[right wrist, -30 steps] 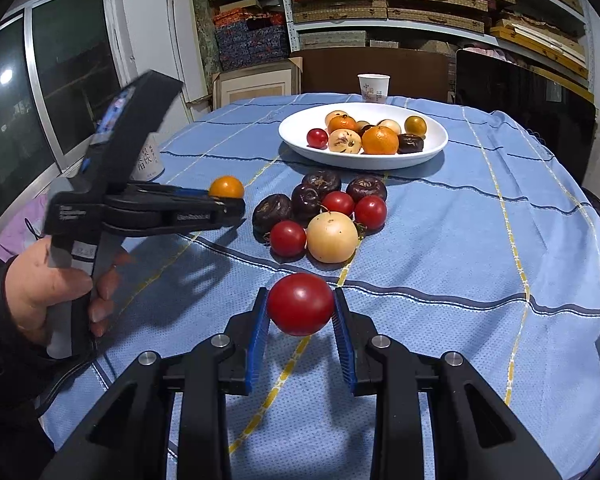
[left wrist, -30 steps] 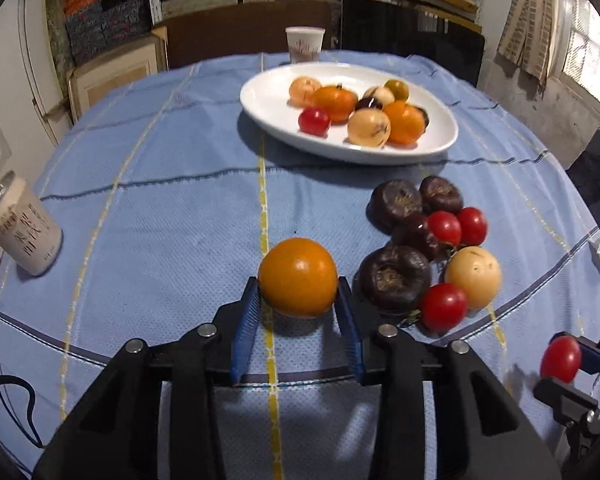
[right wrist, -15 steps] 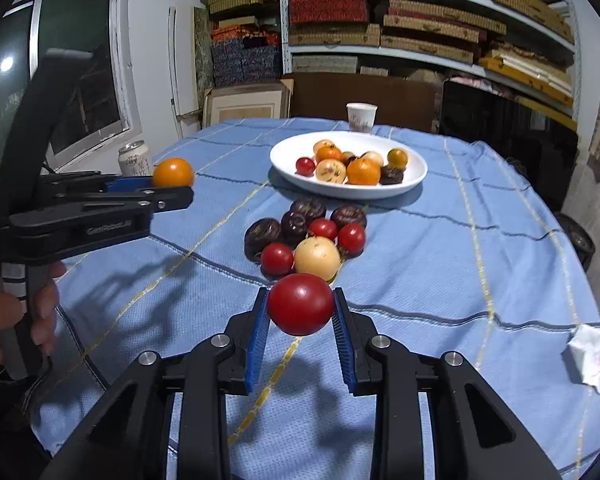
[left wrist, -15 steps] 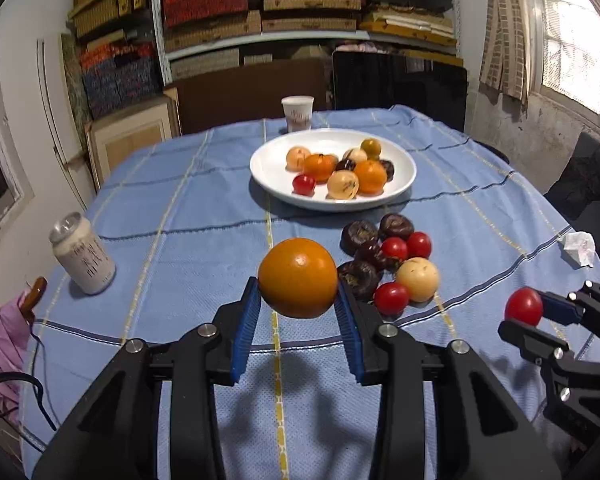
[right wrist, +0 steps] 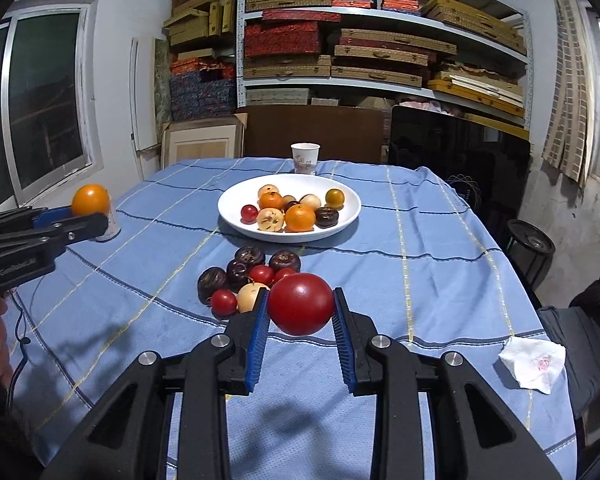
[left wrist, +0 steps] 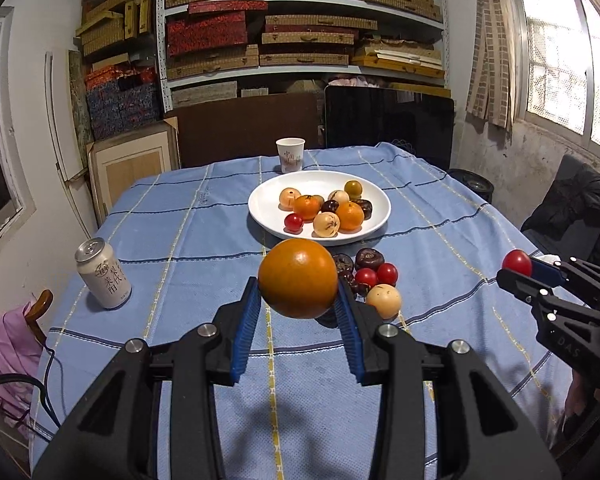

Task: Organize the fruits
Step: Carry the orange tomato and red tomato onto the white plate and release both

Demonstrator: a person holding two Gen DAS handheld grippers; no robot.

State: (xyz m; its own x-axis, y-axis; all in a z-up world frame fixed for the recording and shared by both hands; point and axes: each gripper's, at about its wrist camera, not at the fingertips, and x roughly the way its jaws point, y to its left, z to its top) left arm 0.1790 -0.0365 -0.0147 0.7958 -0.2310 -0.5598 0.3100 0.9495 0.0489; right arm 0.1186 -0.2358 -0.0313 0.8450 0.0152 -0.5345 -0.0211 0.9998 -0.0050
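My left gripper (left wrist: 298, 312) is shut on an orange fruit (left wrist: 298, 278), held in the air above the blue tablecloth. My right gripper (right wrist: 301, 316) is shut on a red tomato (right wrist: 301, 303), also lifted off the table. A white plate (right wrist: 352, 204) further back holds several fruits. Between the plate and my grippers lies a loose cluster of dark fruits, red tomatoes and a pale round fruit (right wrist: 249, 294). The right gripper and its tomato (left wrist: 517, 262) show at the right edge of the left wrist view; the left gripper's orange (right wrist: 90, 199) shows at the left of the right wrist view.
A drink can (left wrist: 102, 274) stands near the table's left edge. A paper cup (right wrist: 305, 158) stands behind the plate. A crumpled tissue (right wrist: 532, 364) lies at the right edge of the cloth. Shelves of boxes fill the back wall; a dark chair (left wrist: 576, 208) is at the right.
Both grippers have risen from the table with their fruits and tilted up, so the plate and the loose fruits look smaller and farther. The grips have not changed.
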